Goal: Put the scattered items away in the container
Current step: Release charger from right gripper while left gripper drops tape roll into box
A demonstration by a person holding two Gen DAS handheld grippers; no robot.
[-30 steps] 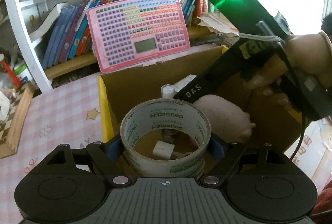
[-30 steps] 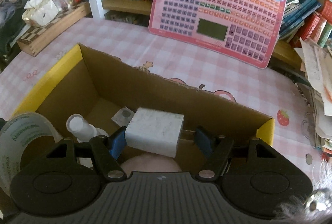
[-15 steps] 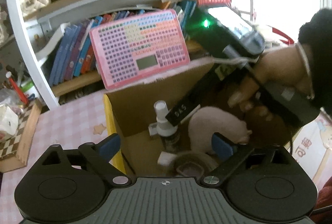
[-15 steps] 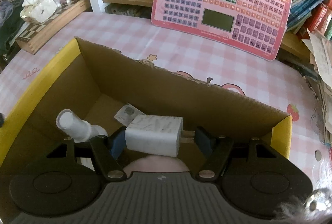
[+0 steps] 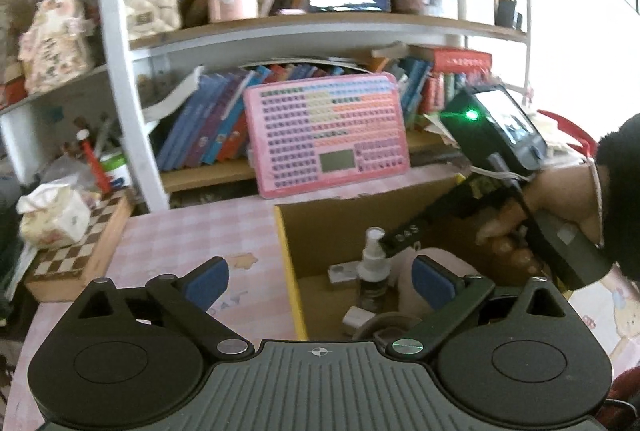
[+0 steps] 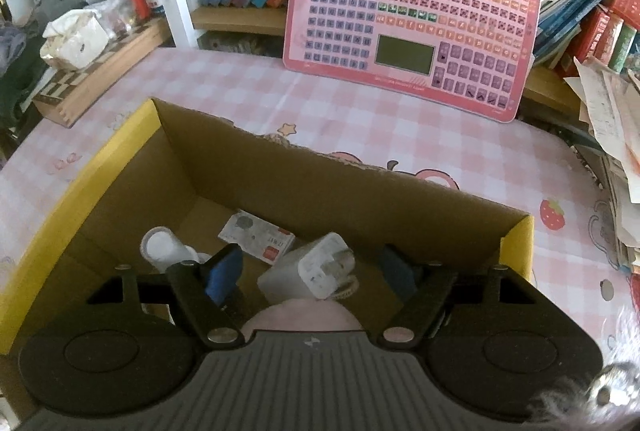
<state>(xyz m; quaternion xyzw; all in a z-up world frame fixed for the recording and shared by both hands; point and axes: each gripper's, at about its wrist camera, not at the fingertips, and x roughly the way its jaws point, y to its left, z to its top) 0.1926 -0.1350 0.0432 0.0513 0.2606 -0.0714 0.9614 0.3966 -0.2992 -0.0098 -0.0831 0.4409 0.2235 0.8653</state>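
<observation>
My left gripper [image 5: 320, 277] hangs over the near left corner of the cardboard box [image 5: 287, 255]; its jaws are opening wide with nothing between them. Below it in the box lie the tape roll [image 5: 386, 327], a spray bottle [image 5: 374, 263], a small white block [image 5: 356, 317] and a pink plush [image 5: 438, 257]. My right gripper [image 6: 310, 271] points down into the box [image 6: 120, 147]. Its jaws are opening too. The white charger [image 6: 320, 267] sits tilted between the pads, prongs towards the camera, with a gap on each side. Under it are the plush [image 6: 300, 315], the spray bottle [image 6: 164, 247] and a small carton [image 6: 256, 235].
A pink keyboard toy [image 6: 412, 19] leans on the bookshelf behind the box. A chessboard case [image 5: 80, 259] with a tissue pack stands at the left. Loose papers [image 6: 612, 119] pile up at the right. A pink checked cloth [image 6: 248, 103] covers the table.
The left gripper let go of the tape roll, which dropped into the box, then rose and drew back. The right jaws widened and the charger tipped free of the pads.
</observation>
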